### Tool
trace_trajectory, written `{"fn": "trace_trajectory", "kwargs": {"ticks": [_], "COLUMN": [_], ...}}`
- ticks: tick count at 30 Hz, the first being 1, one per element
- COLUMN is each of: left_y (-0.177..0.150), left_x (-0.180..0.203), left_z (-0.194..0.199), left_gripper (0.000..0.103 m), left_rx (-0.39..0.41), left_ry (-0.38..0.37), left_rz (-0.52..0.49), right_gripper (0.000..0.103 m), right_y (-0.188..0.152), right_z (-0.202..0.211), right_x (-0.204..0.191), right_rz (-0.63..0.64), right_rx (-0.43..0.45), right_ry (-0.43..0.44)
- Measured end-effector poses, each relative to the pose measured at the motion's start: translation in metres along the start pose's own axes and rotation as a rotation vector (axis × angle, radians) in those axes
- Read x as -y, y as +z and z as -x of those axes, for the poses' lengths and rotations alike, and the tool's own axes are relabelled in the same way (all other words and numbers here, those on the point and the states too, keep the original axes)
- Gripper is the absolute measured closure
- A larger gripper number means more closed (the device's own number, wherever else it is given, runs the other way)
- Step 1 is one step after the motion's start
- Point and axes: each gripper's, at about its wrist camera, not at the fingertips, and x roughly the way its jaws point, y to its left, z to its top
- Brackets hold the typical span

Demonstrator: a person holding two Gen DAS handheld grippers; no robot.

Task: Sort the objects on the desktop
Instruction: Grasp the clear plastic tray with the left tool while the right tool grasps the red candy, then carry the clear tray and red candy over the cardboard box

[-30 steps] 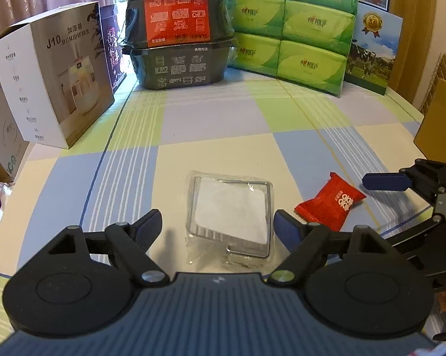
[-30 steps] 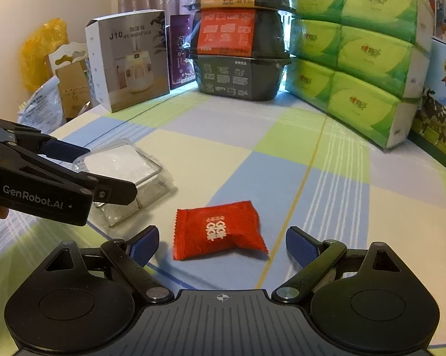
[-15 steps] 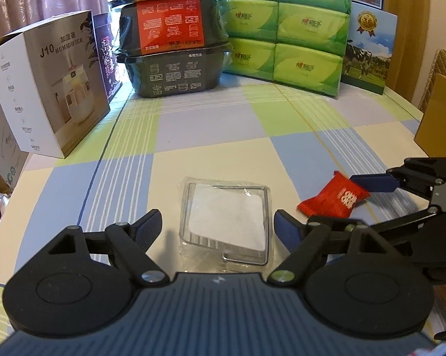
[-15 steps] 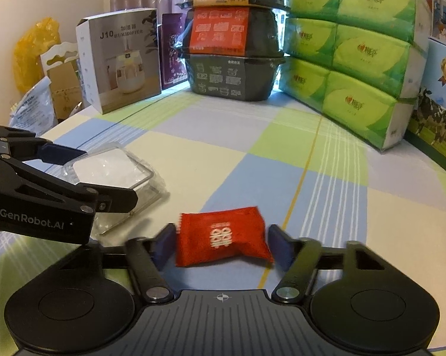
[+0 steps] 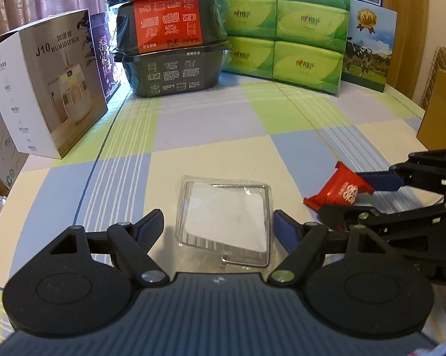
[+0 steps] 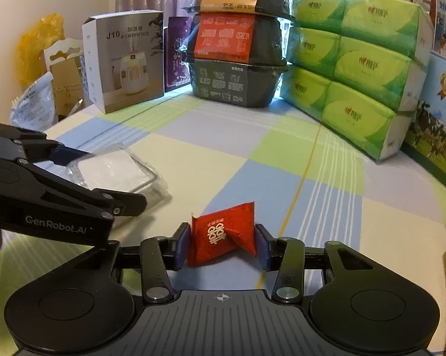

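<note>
Checked tablecloth carries the right hand-held gripper pinching a red candy packet, left hand-held gripper spread wide.

- Left gripper: matte black linkage arms, silver pivot screws, blue-padded fingers.
- Right gripper: same black build, ribbed grey base.
- White "GenRobot.AI" lettering on the left gripper's side.

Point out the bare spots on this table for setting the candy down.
Free: the checked cloth between the red candy and the stacked black bowls. Crowded: the back edge, and around the clear packet beside the left gripper.
</note>
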Motion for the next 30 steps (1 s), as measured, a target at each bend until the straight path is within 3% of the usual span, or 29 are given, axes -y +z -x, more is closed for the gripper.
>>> {"fn": "trace_trajectory", "kwargs": {"ticks": [3, 8, 12, 17, 23, 30], "left_y": [-0.001, -0.001, -0.002, -0.003, -0.002, 0.001], "left_x": [-0.001, 0.001, 0.003, 0.002, 0.002, 0.001], "left_z": [0.000, 0.000, -0.003, -0.005, -0.005, 0.000], "left_gripper": [0.026, 0.027, 0.029, 0.045, 0.053, 0.054], "left_rx": [0.003, 0.008, -0.001, -0.016, -0.021, -0.012], "left_ry": [0.007, 0.005, -0.003, -0.018, -0.032, -0.047], "left_rz": [-0.005, -0.025, -0.033, -0.025, -0.016, 0.019], "right_gripper": [0.041, 0.038, 0.050, 0.065, 0.067, 0.068], "right_y": [-0.003, -0.008, -0.006, -0.006, -0.005, -0.001], "right_z": [-0.001, 0.000, -0.001, 0.001, 0.003, 0.011], "right_x": [-0.001, -0.005, 0.000, -0.003, -0.002, 0.004], "right_rz": [0.037, 0.101, 0.049, 0.071, 0.057, 0.011], "right_rx": [0.001, 0.024, 0.011, 0.014, 0.015, 0.014], "right_ry": [-0.032, -0.052, -0.017, -0.031, -0.042, -0.051]}}
